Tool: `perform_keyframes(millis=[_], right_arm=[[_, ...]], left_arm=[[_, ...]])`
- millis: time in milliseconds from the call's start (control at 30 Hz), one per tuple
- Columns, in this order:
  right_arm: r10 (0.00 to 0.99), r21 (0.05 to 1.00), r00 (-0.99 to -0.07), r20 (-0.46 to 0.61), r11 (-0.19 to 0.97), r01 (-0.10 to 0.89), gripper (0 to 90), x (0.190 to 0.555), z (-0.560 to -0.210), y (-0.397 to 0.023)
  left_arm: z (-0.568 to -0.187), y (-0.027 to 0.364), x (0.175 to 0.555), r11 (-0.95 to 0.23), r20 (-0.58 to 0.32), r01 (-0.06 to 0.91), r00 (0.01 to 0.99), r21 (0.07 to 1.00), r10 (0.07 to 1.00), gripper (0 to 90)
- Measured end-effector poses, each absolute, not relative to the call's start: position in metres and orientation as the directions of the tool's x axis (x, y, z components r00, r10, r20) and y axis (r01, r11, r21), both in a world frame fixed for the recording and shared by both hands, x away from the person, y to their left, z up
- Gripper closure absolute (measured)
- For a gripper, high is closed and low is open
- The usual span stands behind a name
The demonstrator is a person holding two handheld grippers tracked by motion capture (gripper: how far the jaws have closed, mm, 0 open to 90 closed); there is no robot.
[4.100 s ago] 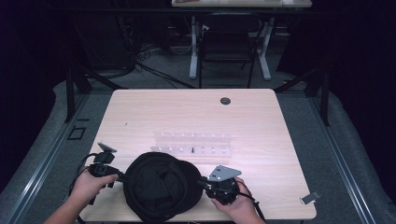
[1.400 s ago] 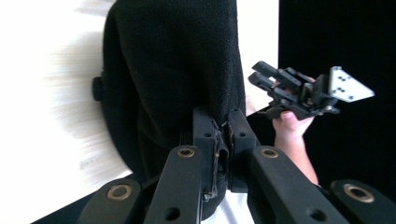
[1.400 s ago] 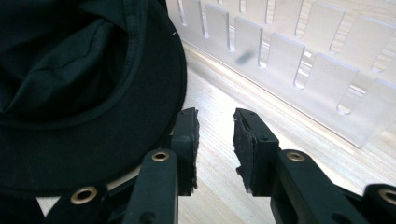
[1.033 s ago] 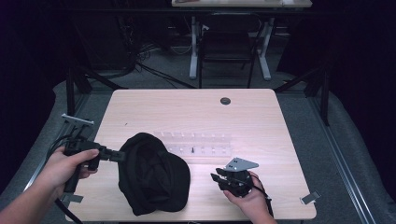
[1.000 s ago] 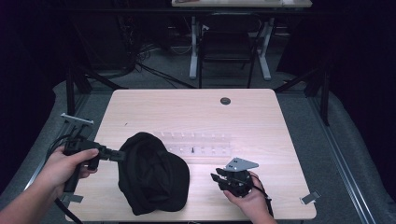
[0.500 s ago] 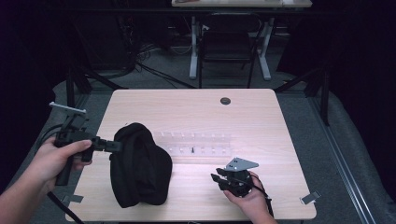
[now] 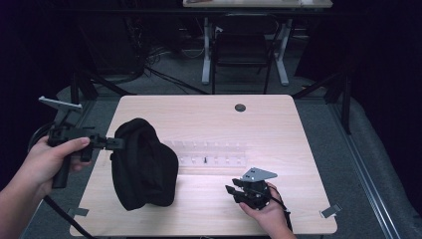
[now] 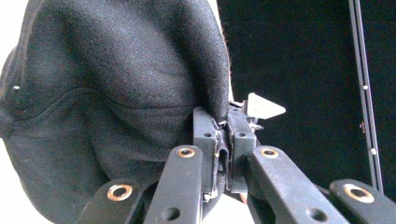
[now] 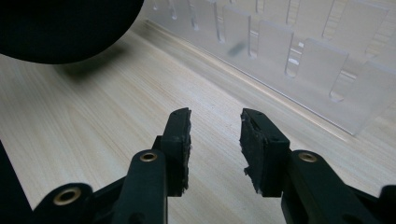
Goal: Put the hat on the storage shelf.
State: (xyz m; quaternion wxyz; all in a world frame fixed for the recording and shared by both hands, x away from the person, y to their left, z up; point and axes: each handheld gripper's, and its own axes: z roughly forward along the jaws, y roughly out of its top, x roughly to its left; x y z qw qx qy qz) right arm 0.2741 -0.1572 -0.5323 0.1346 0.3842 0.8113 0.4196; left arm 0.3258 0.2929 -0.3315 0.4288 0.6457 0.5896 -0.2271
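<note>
Nearest, at the tabletop's [image 7: 298, 129] near edge toward its right corner, the right gripper [image 7: 238, 191] rests low in the person's right hand [image 7: 266, 211], its grey three-cornered plate on top; in the right gripper view [image 9: 215, 140] its two black jaws stand apart with bare wood between them, holding nothing. Just beyond it, about mid-table, lies a clear plastic rack [image 7: 211, 153] of upright slotted dividers [image 9: 299, 60], with one small dark piece standing in it. To the left, the left hand [image 7: 47, 162] holds the left gripper [image 7: 117, 143] out past the left edge, pointing inward, and its jaws are clamped on a fold of a black cloth hat [image 7: 143, 169] — the left gripper view shows the pads pressed together on the fabric [image 8: 116, 84] at the hat's edge [image 8: 223, 135]. The hat hangs tilted from that grip, its upper part lifted — its lower end seems to touch the wood near the near-left corner. Farther off, a small dark round grommet [image 7: 241, 107] sits by the far edge.
</note>
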Motion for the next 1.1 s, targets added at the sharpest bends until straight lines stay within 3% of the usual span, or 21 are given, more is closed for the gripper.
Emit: perform_keyframes(millis=[1100], right_arm=[[0.729, 0.757, -0.677, 0.104, 0.384, 0.529, 50.2, 0.277, -0.542, -0.155]], left_arm=[[-0.298, 0.252, 0.364, 0.073, -0.798, 0.934, 0.256, 0.349, 0.545, 85.6]])
